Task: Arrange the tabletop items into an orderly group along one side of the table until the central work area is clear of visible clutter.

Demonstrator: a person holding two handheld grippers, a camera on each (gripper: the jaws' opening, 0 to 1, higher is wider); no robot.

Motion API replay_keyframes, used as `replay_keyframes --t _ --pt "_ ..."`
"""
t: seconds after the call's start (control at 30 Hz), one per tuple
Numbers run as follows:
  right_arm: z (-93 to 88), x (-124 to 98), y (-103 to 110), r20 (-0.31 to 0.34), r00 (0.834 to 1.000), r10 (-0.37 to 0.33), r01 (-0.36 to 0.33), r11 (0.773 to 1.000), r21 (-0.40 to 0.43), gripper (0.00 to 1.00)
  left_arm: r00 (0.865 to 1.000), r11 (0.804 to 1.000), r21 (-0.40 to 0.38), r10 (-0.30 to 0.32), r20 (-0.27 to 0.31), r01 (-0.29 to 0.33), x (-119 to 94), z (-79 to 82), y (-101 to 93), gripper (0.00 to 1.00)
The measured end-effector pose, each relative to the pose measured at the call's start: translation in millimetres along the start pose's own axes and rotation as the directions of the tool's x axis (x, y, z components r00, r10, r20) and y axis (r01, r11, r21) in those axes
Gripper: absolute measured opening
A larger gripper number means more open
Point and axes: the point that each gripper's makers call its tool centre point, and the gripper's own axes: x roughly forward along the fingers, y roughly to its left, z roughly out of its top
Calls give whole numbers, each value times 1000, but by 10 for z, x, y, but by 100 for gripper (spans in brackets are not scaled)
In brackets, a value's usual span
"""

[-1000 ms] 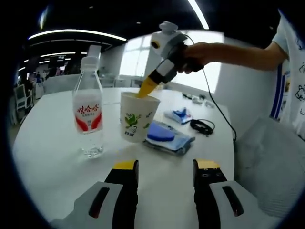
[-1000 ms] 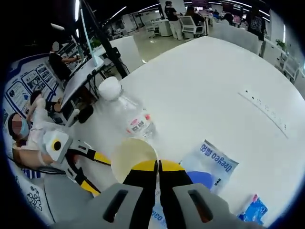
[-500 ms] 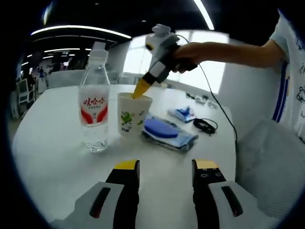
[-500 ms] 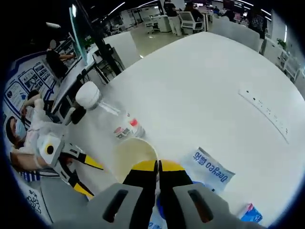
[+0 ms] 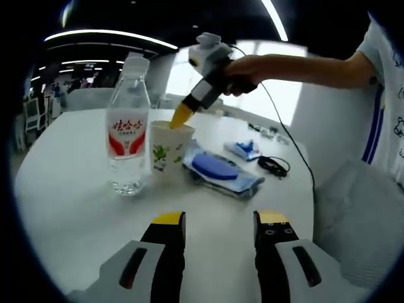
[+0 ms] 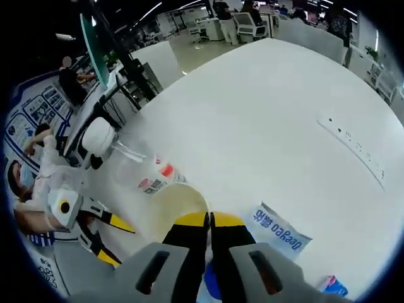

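A clear water bottle with a red and white label stands upright on the white table. A paper cup with a green cartoon print sits right beside it. My right gripper comes down from a person's hand and is shut on the cup's rim. From above, the right gripper pinches the rim of the cup, with the bottle just beyond. My left gripper is open and holds nothing, low over the table short of the bottle and cup. It also appears as the left gripper.
A blue wipes packet lies right of the cup, with a small blue packet and a coiled black cable further back. A power strip lies on the far table. A grey chair stands at the right edge.
The right gripper has kept its hold on the cup and brought it closer to the bottle. The left gripper stays open in place.
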Motion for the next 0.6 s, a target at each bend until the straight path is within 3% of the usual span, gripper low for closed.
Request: replay_keyframes --t 0.6 --pt "3 87 -67 -14 1000 -13 13 1000 -8 0 1000 1000 -25 -1 2 1 14 -45 -13 38"
